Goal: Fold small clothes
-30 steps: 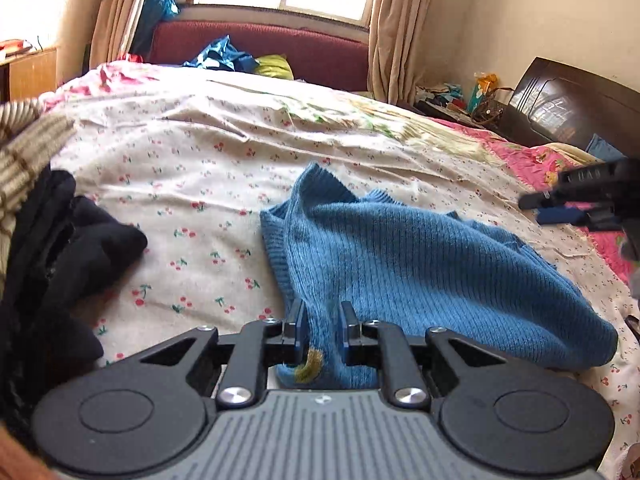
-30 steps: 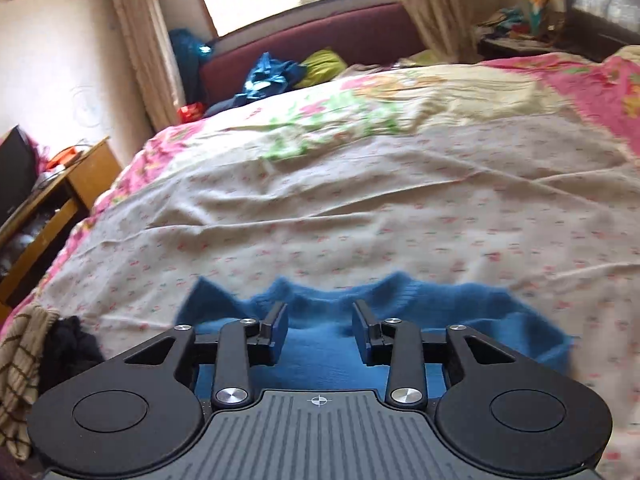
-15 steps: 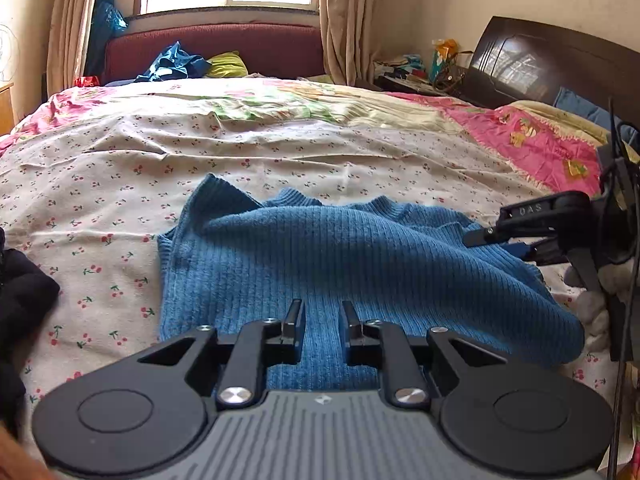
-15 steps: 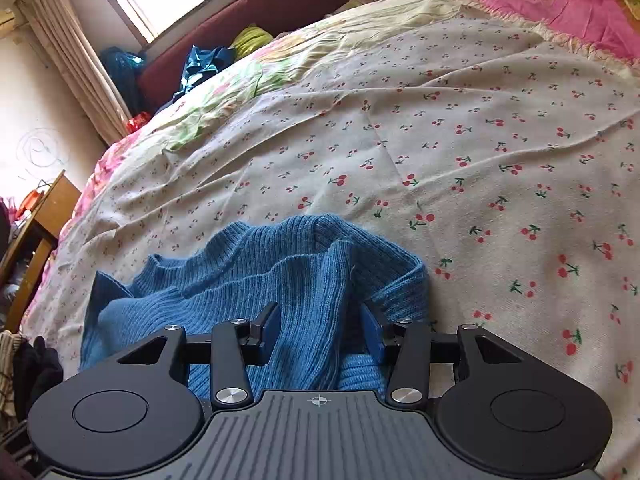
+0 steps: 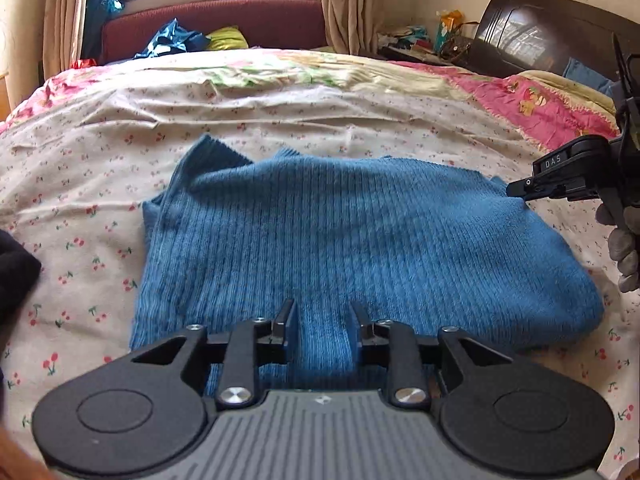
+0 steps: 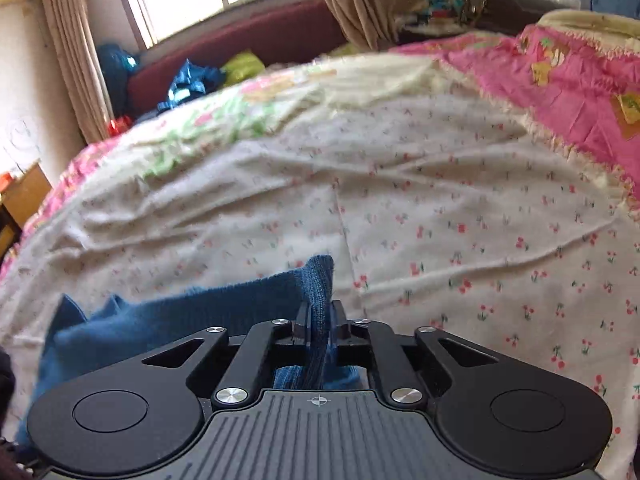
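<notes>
A blue ribbed knit sweater (image 5: pixel 340 240) lies spread on the cherry-print bedsheet (image 5: pixel 100 168). My left gripper (image 5: pixel 322 316) is open, its fingers low over the sweater's near edge with a raised ridge of knit between them. My right gripper (image 6: pixel 320 316) is shut on a corner of the blue sweater (image 6: pixel 316 292), which sticks up between the jaws. In the left wrist view the right gripper (image 5: pixel 516 191) shows at the sweater's right edge, held by a gloved hand (image 5: pixel 624 252).
A dark garment (image 5: pixel 16 264) lies at the left of the bed. A pink quilt (image 6: pixel 580 80) covers the bed's right side by the dark headboard (image 5: pixel 552 36). A maroon couch (image 5: pixel 216 20) with clothes stands under the window.
My right gripper has shut on the sweater's corner; it was open around the fabric before. My left gripper has opened wider over the sweater's near edge. The sweater lies flatter.
</notes>
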